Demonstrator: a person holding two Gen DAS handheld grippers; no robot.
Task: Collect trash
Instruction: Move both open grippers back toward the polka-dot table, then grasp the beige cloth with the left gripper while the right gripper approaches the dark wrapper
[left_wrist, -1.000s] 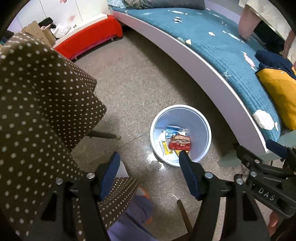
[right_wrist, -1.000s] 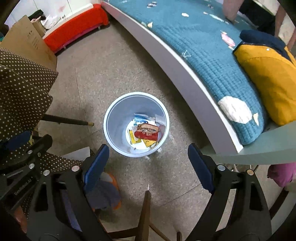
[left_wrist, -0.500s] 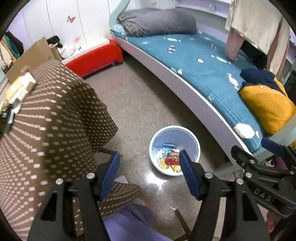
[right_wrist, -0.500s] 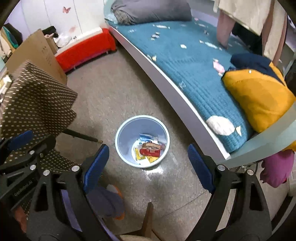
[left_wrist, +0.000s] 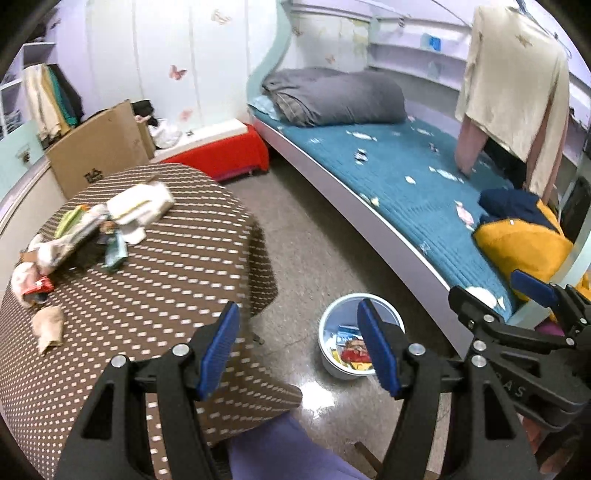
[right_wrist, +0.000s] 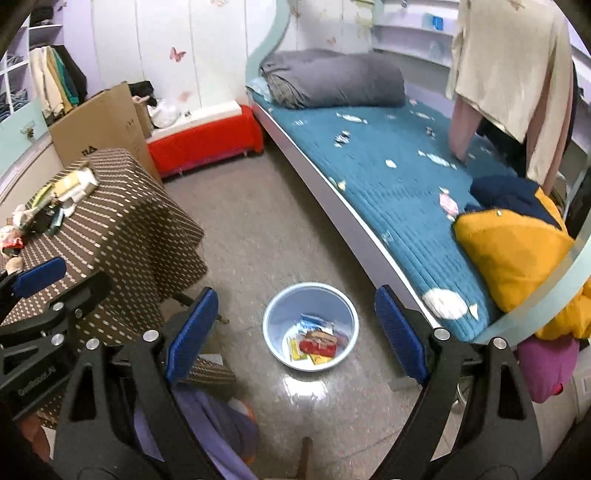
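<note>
A pale blue bin (left_wrist: 332, 321) (right_wrist: 345, 314) stands on the floor beside the bed, with wrappers (right_wrist: 317, 341) lying in it. More trash (left_wrist: 74, 232) (right_wrist: 44, 206) is piled on the dotted brown tablecloth (left_wrist: 159, 280) (right_wrist: 140, 229); a torn cardboard scrap (left_wrist: 48, 326) lies nearer. My left gripper (left_wrist: 297, 345) is open and empty, high above the table's edge and the bin. My right gripper (right_wrist: 295, 332) is open wide and empty, above the bin. Each gripper shows at the edge of the other's view, the right gripper (left_wrist: 532, 284) and the left gripper (right_wrist: 40, 275).
A bed (right_wrist: 388, 177) with a teal quilt runs along the right, strewn with small paper scraps (left_wrist: 360, 155). A yellow and navy garment (right_wrist: 513, 236) lies on it. A cardboard box (left_wrist: 99, 147) and a red bench (right_wrist: 203, 140) stand at the back. Purple fabric (left_wrist: 288, 450) lies below.
Both grippers rose and tilted up, away from the bin. The bin shrank in both views and the tabletop with its trash came into sight. Neither gripper's jaws changed.
</note>
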